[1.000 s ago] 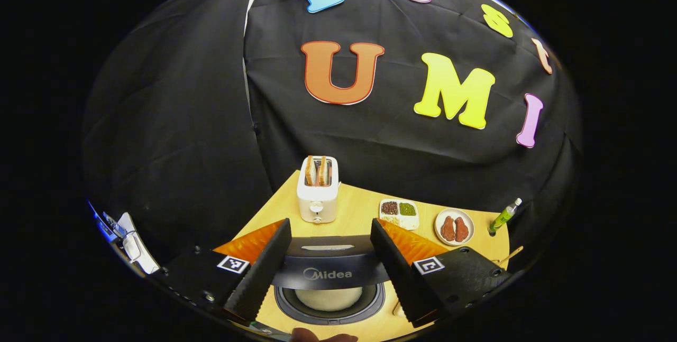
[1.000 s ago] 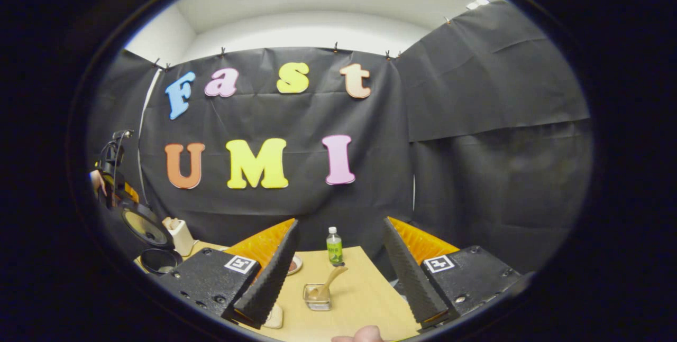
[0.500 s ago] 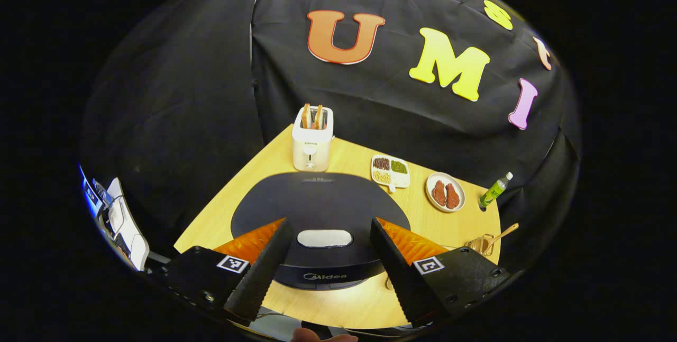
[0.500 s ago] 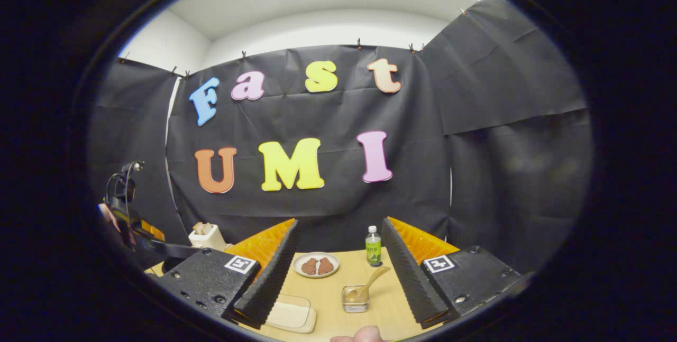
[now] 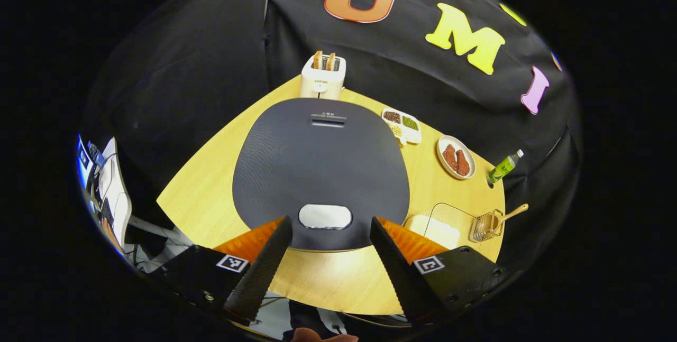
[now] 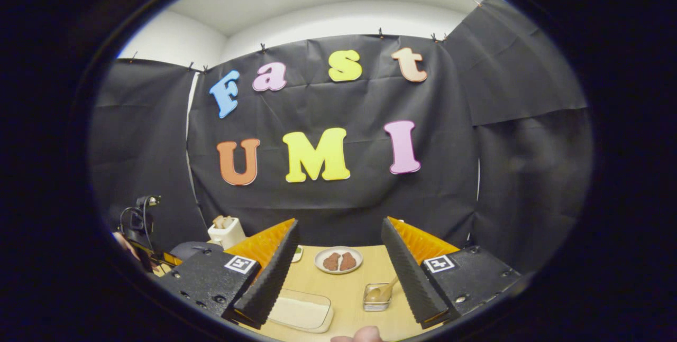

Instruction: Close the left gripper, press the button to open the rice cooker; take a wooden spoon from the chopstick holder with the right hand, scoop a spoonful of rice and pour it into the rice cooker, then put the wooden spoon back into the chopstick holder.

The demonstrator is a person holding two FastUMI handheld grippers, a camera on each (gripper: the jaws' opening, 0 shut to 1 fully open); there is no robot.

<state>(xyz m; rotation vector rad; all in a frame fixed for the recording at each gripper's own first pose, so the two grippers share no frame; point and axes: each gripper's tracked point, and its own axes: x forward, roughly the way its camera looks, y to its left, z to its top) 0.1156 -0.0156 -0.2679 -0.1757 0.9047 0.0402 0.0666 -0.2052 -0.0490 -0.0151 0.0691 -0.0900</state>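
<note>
- Rice cooker [image 5: 320, 165] sits mid-table w/ its dark lid down; silver button [image 5: 325, 216] at the near edge.
- Your left gripper [image 5: 323, 257] hangs above that near edge, fingers spread wide, holding nothing; button lies btwn the tips.
- Your right gripper [image 6: 338, 265] is also wide apart & empty, aimed level across the table.
- Wooden spoon [image 6: 382, 291] leans in the chopstick holder [image 6: 376, 298], low btwn the right fingers.
- Clear rice dish [image 6: 300, 311] sits just left of the holder.
</note>
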